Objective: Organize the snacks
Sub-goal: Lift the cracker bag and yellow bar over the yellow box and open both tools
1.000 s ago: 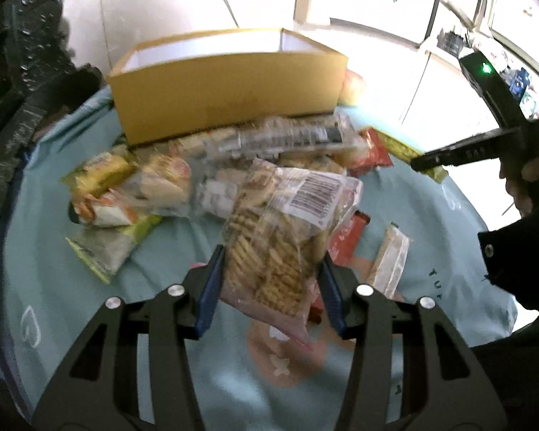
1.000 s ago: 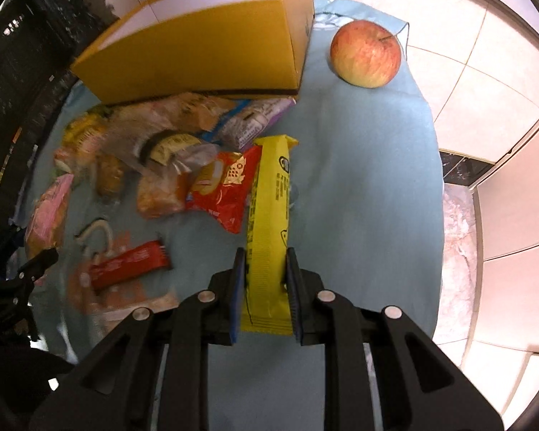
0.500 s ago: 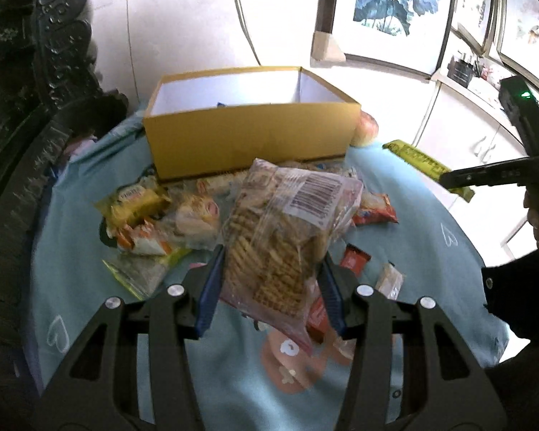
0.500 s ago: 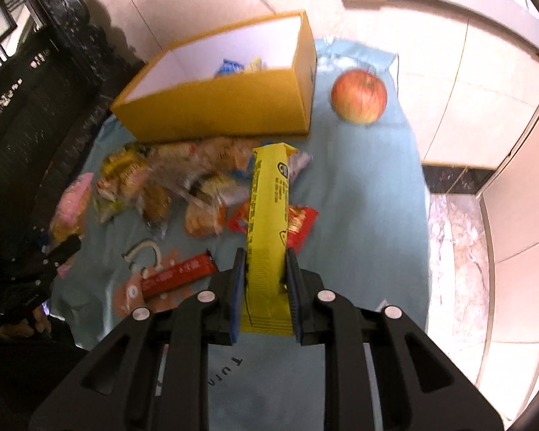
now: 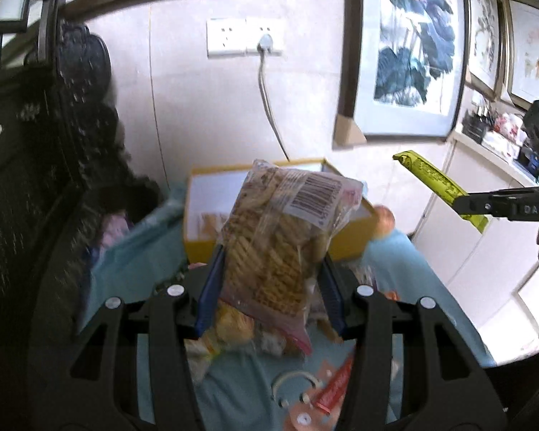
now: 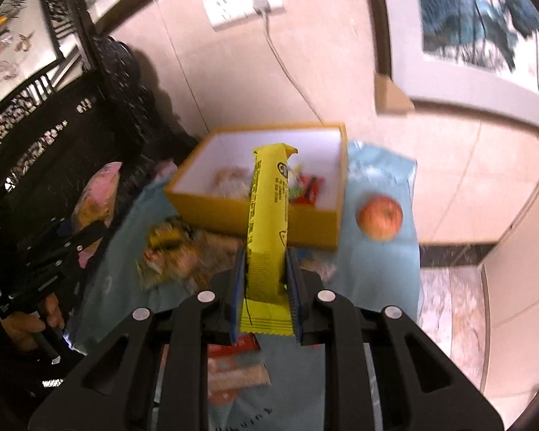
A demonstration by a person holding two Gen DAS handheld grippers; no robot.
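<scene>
My left gripper [image 5: 269,280] is shut on a clear bag of biscuits [image 5: 280,230] with a barcode label, held up in front of the yellow cardboard box [image 5: 197,237]. My right gripper [image 6: 266,287] is shut on a long yellow snack bar [image 6: 267,215], raised above the table and pointing toward the yellow box [image 6: 269,222]. That box has a white inside and holds a few snacks. In the left wrist view the right gripper [image 5: 463,204] shows at the right edge with the yellow bar [image 5: 431,179] sticking out. The left gripper [image 6: 86,230] with its bag [image 6: 97,194] shows at the left of the right wrist view.
A pile of loose snack packets [image 6: 172,251] lies on the light blue tablecloth [image 6: 377,276] before the box. An apple [image 6: 379,217] sits right of the box. A red bar [image 5: 336,384] lies near the front. Dark carved furniture [image 6: 54,136] stands at the left; a wall with a socket [image 5: 244,37] behind.
Both grippers have risen well above the table with their snacks still held. The views tilted up, so the wall and pictures now show and the box looks smaller and lower.
</scene>
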